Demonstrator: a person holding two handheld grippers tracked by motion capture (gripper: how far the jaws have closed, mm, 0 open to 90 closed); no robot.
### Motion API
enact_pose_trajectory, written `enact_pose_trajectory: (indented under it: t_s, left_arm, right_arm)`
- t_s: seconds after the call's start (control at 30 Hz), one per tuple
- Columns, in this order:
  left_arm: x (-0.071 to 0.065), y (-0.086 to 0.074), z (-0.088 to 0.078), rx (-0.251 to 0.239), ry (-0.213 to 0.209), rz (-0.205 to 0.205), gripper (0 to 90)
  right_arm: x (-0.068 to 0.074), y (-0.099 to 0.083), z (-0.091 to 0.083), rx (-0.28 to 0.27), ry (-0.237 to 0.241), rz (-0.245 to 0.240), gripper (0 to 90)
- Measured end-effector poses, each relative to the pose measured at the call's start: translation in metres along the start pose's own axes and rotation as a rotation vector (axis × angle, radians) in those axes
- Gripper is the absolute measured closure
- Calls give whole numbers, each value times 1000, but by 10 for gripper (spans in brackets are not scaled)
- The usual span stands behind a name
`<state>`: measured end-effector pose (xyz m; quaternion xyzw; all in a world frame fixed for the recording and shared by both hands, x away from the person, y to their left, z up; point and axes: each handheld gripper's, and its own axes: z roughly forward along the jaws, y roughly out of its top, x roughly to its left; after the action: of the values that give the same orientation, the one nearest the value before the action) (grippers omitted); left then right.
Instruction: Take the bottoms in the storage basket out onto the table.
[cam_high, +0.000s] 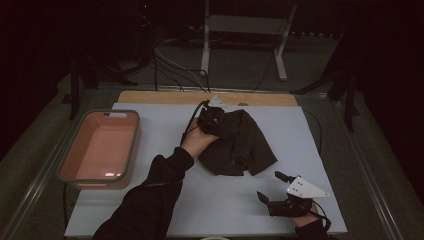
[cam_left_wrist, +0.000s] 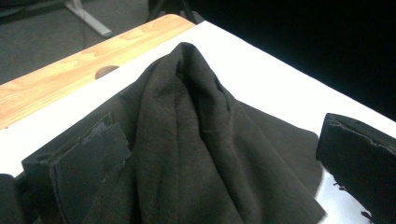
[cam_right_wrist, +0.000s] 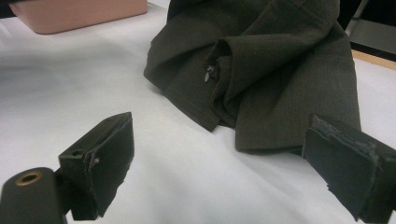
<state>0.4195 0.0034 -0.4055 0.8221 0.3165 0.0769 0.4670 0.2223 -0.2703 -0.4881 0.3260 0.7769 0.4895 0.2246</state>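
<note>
Both tongs gape empty: my left gripper hovers over the dark garment's far edge, nearer than my right gripper, which faces its near hem.

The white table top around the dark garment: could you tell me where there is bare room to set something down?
The white sheet is bare between the pink bin and the dark garment, along the near edge between the sleeve and the right gripper, and right of the garment. The far middle is crowded by the left gripper over the cloth.
</note>
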Motion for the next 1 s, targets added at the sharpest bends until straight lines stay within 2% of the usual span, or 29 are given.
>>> enact_pose_trajectory:
  t_s: [0.03,0.1,0.13,0.3,0.33,0.47,0.53,0.63,0.73,1.0]
  left_arm:
    - [0,1,-2,-2,-13,4,2]
    - [-1,2,-6,2,-2,29,2]
    - [-1,2,-6,2,-2,29,2]
    - [0,7,-16,25,-15,69,2]
    - [0,7,-16,25,-15,69,2]
    - [4,10,-26,-16,-65,47,2]
    - [5,11,-30,-7,-76,32,2]
    - [5,12,-36,-1,-56,45,3]
    - [6,11,-39,3,-59,49,3]
    - [10,6,-56,3,-34,67,2]
  right_arm:
    - [0,0,0,1,0,1,93]
    - [0,0,0,1,-1,0,94]
    - [0,0,0,1,-1,0,94]
    - [-1,-1,0,2,-2,4,94]
    - [-1,-1,0,2,-2,4,94]
    - [-2,-1,0,2,-1,5,94]
    - [-2,-1,0,1,0,4,94]
    - [-1,0,0,0,0,3,94]
    - [-1,0,0,-1,2,0,93]
    - [0,1,1,3,5,-9,94]
